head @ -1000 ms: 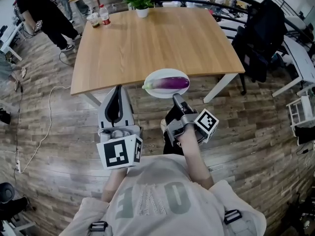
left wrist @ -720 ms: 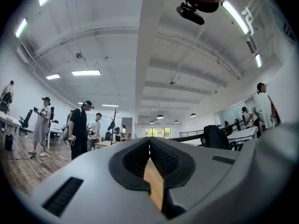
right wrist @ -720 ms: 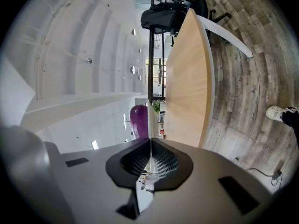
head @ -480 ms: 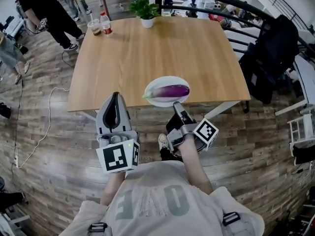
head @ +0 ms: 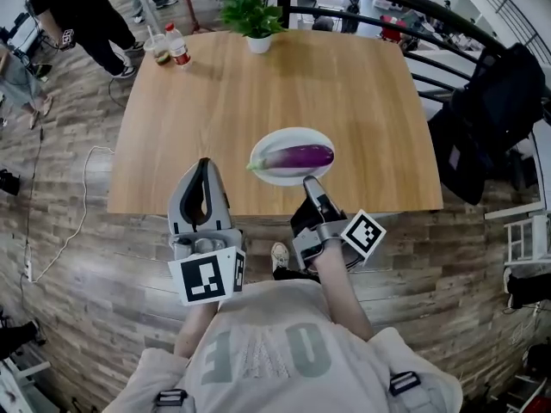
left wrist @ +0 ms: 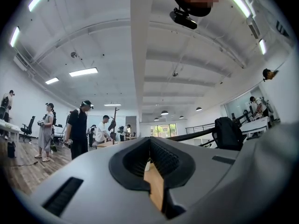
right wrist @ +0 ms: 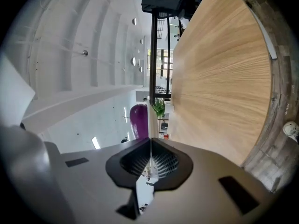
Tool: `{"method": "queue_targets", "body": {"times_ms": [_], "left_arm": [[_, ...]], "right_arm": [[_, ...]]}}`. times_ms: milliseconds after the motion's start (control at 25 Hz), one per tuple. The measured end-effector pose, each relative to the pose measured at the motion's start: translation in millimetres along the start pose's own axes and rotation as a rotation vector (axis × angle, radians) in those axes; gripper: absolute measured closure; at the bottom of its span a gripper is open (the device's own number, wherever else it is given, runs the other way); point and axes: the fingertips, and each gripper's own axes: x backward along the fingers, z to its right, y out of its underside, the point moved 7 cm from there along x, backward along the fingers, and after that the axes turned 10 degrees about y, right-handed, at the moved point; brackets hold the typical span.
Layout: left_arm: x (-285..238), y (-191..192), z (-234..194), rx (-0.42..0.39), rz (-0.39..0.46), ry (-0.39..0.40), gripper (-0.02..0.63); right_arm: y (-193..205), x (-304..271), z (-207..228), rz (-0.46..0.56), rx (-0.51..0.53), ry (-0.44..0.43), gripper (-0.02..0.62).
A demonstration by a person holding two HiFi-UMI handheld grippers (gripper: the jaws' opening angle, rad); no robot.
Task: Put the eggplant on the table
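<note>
A purple eggplant (head: 297, 156) lies on a white oval plate (head: 267, 173) over the near part of the wooden table (head: 215, 101). My right gripper (head: 312, 181) is shut on the plate's near rim. In the right gripper view the thin plate edge (right wrist: 150, 125) runs between the jaws of the right gripper (right wrist: 150, 141), with the eggplant (right wrist: 139, 120) just past it and the table (right wrist: 219, 78) at the right. My left gripper (head: 204, 162) is shut with nothing in it, at the table's front edge left of the plate. The left gripper (left wrist: 149, 139) points level across the room.
A potted plant (head: 256, 15) stands at the table's far edge, a bottle (head: 179, 46) and a cup (head: 158, 48) at its far left corner. A person (head: 77, 15) stands beyond that corner. A dark bag (head: 504, 101) hangs at the right. A cable (head: 73, 205) trails on the floor.
Both grippers have moved forward together with the plate and eggplant. The plate, earlier at the table's front edge, is now over the tabletop. The jaws look the same.
</note>
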Motion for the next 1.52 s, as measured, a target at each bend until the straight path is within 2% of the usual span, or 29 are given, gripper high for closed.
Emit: {"method": "queue_targets", "body": {"times_ms": [440,1080,1320,1520], "left_arm": [[-48,18,-1,0.003,-0.028,-0.013,0.597],[-74,21,-61,0.004,0.011,-0.011,0.597],[-74,21,-69,0.007,0.012,-0.009,0.597],[-75,24,-78,0.009,0.007,-0.004,0.597]], "right_arm": [[-30,-41,2,-0.031,-0.025,0.000,0.569],[-15,-86,-1,0.007,-0.052,-0.005,0.569],[-15,-96,7,0.029,-0.048,-0.011,0.569],[-3,-105,21,0.036,-0.086,0.005,0.569]]}}
